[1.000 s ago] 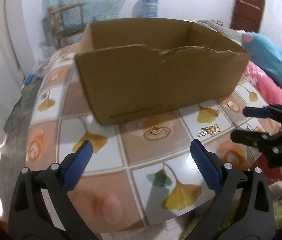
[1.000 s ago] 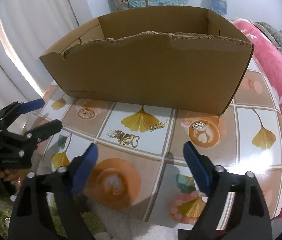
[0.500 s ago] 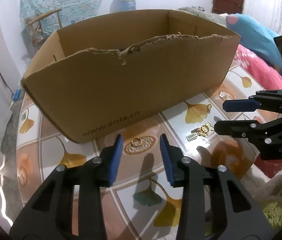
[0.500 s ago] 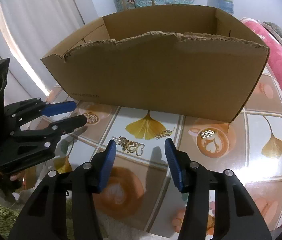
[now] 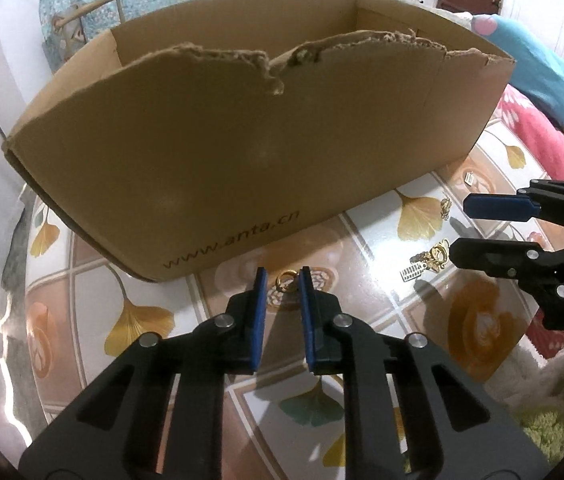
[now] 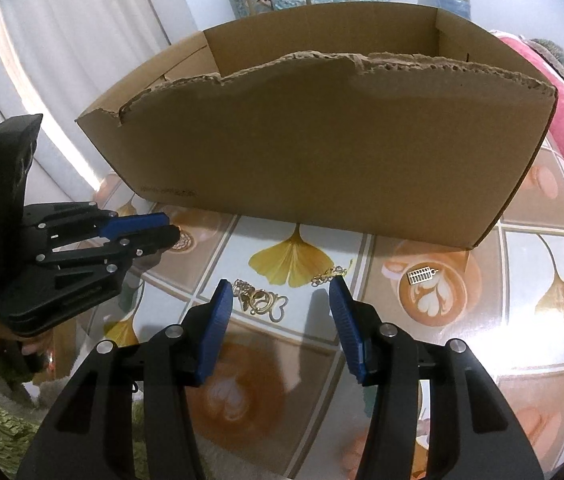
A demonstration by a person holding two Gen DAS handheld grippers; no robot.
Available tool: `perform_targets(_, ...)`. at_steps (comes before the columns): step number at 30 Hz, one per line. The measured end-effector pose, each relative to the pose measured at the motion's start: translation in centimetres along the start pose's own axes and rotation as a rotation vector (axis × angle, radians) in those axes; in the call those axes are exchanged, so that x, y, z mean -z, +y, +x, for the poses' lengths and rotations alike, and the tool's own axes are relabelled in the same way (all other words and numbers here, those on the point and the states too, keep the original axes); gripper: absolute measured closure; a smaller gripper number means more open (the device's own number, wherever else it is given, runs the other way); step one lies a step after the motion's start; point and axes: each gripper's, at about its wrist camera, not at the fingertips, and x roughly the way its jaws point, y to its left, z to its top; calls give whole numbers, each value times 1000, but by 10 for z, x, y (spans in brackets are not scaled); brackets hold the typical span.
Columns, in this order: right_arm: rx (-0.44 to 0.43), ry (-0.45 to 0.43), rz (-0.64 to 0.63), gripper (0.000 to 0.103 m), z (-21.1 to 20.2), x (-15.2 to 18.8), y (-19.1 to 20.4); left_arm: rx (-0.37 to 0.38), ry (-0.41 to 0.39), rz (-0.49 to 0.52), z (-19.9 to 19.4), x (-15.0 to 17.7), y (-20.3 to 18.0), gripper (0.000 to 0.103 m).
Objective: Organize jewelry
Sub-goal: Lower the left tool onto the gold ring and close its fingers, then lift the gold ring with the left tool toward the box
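Tiled table (image 5: 93, 280): left tongs (image 5: 283, 280) apparently straddling ring (image 5: 286, 280).

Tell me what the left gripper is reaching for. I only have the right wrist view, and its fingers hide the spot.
Observer: A small gold ring lies on the table right between the tips of the left gripper.
Operator: Is it clamped on the ring?
Observer: No. The blue pads stand narrowly apart with the ring in the gap; I cannot tell whether either one touches it.
Operator: The print on the cardboard box is a blur here. Can you read it?
Observer: Yes, the near wall of the cardboard box reads www.anta.cn.
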Motion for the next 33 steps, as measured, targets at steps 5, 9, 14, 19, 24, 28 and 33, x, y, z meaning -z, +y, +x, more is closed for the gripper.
perform_targets(5,-3,0,3,54,1,-1,0,-2,13,3,0,0,2,88)
perform_targets(9,-2,-1,4,54,1,-1,0,1,29,-2,2,-5,0,88)
perform_targets(14,0,-2,7,54,0,-2,-1,12,38,-11,6,-8,0,88)
perform_targets(19,-1,0,9,54,2,-3,-1,17,37,-6,5,-8,1,88)
perform_targets(24,-4,-3,3,54,0,-2,-1,11,38,10,6,-8,-3,87)
perform_targets(28,-3,-6,3,54,-1,-2,-1,-1,33,24,7,-8,-8,87)
perform_targets(33,-2,-10,4,54,-1,-3,0,-12,27,47,5,-7,-14,89)
